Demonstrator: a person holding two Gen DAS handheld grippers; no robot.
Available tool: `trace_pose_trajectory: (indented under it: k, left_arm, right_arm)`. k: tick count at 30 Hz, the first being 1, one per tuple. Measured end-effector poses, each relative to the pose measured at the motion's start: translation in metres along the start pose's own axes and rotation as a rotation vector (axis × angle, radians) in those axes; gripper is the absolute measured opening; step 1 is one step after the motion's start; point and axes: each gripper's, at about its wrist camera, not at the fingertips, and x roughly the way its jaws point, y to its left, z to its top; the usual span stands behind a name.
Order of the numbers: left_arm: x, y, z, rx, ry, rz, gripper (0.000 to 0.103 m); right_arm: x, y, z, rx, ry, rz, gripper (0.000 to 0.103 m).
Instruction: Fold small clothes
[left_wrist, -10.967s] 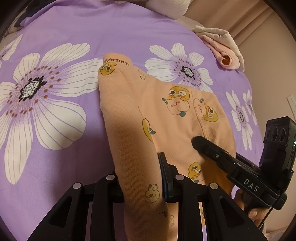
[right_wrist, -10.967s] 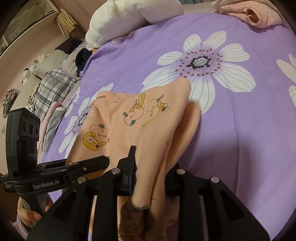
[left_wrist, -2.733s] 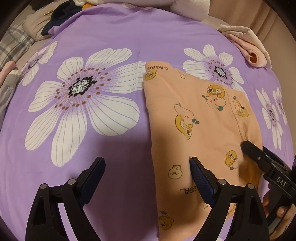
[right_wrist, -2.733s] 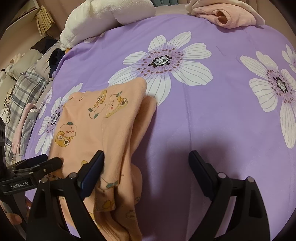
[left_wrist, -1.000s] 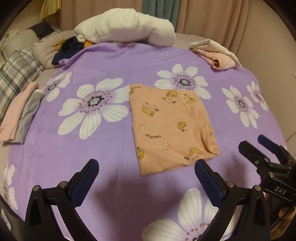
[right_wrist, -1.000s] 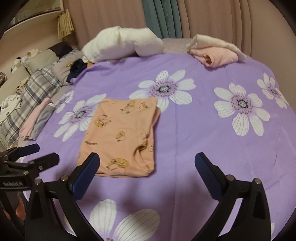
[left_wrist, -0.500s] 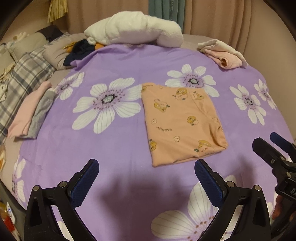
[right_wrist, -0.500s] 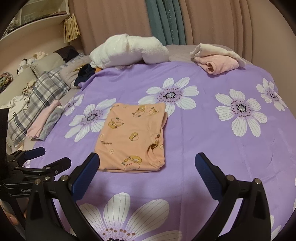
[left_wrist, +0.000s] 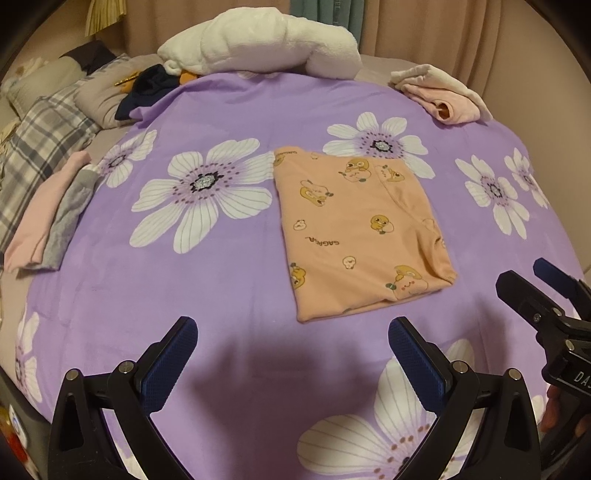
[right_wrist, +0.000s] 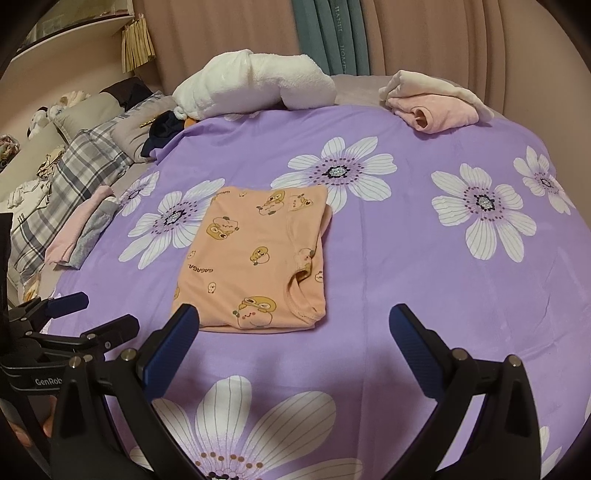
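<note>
A small peach garment (left_wrist: 360, 229) printed with cartoon ducks lies folded into a flat rectangle on the purple flowered bedspread (left_wrist: 229, 280). In the right wrist view the same garment (right_wrist: 255, 258) shows its neckline at the near right corner. My left gripper (left_wrist: 293, 354) hovers open above the near side of the bed, well short of the garment, with nothing between its blue pads (left_wrist: 170, 365). My right gripper (right_wrist: 295, 343) is open too, just in front of the garment's near edge. Each gripper appears in the other's view: the right (left_wrist: 532, 291) and the left (right_wrist: 74, 317).
A white fluffy blanket roll (right_wrist: 255, 86) and a folded pink-and-cream pile (right_wrist: 432, 99) sit at the far edge of the bed. Folded pink and grey clothes (right_wrist: 83, 225), plaid bedding (right_wrist: 74, 173) and dark clothes (right_wrist: 166, 129) lie at the left. Curtains hang behind.
Both grippers have let go of the garment, opened wide and drawn back and up from it. The garment now lies flat and folded, farther away in both views.
</note>
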Motion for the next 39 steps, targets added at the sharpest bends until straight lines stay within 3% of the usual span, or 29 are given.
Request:
trace_pose_trajectory:
  k: [39]
  left_arm:
    - [0.005,-0.005,0.001,0.021,0.024,-0.009,0.102]
  right_arm:
    - [-0.001,-0.016,-0.004,0.02,0.011,-0.014,0.103]
